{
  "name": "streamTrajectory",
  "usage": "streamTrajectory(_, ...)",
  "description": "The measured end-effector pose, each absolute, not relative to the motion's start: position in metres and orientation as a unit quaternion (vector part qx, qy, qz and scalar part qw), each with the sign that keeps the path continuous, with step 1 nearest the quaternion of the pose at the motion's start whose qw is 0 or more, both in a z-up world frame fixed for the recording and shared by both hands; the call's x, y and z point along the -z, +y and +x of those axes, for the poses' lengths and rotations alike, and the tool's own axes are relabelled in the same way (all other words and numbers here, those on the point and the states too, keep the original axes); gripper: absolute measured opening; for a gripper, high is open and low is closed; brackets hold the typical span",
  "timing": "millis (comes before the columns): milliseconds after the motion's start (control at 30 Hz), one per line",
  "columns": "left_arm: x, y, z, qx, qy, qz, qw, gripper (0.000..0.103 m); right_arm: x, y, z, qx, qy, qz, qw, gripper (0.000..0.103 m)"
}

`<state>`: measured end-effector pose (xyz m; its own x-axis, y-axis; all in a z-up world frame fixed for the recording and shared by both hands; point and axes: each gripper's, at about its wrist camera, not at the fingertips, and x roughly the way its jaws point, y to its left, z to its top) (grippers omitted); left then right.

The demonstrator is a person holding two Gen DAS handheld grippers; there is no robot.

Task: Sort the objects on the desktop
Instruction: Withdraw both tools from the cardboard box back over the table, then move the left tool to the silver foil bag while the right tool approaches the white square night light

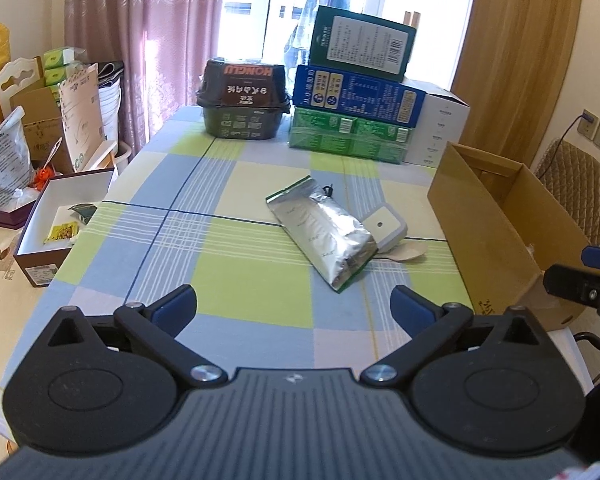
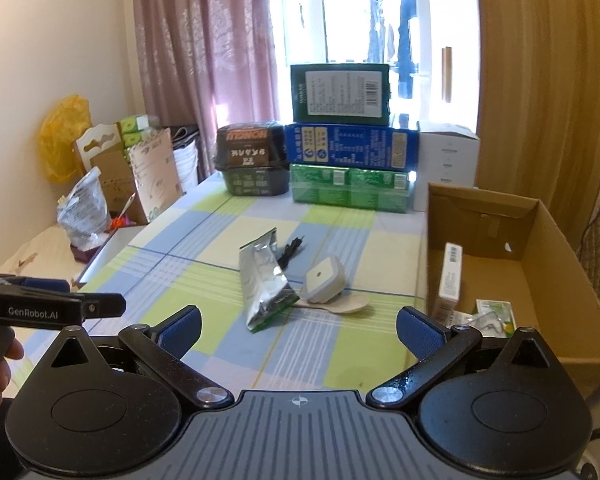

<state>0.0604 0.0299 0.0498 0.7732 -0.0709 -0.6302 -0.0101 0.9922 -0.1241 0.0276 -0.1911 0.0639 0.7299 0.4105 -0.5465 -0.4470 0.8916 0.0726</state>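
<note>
Both grippers are hovering low over the near edge of the checked tablecloth [image 1: 236, 248], pointing down the table. Left gripper [image 1: 294, 306] is standing wide open, nothing between its blue pads; right gripper [image 2: 298, 330] is gaping equally wide, also empty. A silver foil pouch [image 1: 324, 232] is lying flat mid-table, tilted, its lower end overlapping a small white square device [image 1: 384, 226], which is resting on a pale wooden spoon [image 2: 346, 305]. A thin black cable [image 2: 290, 254] is lying just behind the pouch. The open cardboard box [image 2: 556, 248] is sitting at the table's right side, holding a white carton [image 2: 449, 276] upright against its left wall. Stacked boxes [image 1: 358, 96] are standing at the far end.
</note>
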Motion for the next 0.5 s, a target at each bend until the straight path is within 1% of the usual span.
streamTrajectory(233,-0.042,0.041,0.082,0.012,0.344,-0.066,0.936,0.101,-0.048,-0.171,0.053,-0.243,0.293,-0.044,0.924,0.101)
streamTrajectory(500,-0.021,0.047,0.125,0.019,0.361,-0.073,0.929,0.101,-0.011,-0.152,0.102,-0.243,0.314,-0.054,0.916,0.101)
